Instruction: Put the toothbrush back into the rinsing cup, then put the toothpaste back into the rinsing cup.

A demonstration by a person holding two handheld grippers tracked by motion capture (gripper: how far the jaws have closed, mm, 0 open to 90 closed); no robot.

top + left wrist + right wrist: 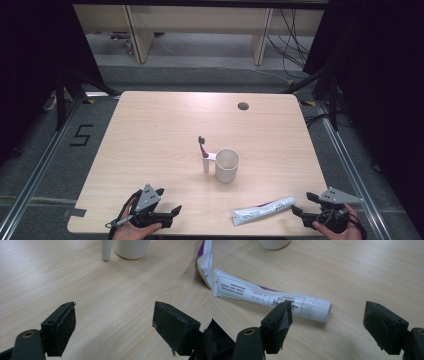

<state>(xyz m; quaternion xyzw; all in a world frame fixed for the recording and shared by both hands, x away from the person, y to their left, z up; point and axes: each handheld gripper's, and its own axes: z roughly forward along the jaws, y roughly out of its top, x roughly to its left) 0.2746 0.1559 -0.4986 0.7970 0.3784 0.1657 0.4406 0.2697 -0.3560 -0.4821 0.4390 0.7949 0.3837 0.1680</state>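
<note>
High view: one cup point(227, 164), one toothbrush point(204, 152), one toothpaste tube point(263, 210); left claw point(166, 204) and right claw point(303, 204) both released.

A white cup point(227, 165) is standing near the tabletop point(150, 130) centre. A toothbrush point(203, 152) is standing upright just beside it. A grommet hole point(243, 106) is sitting near the far edge.
</note>
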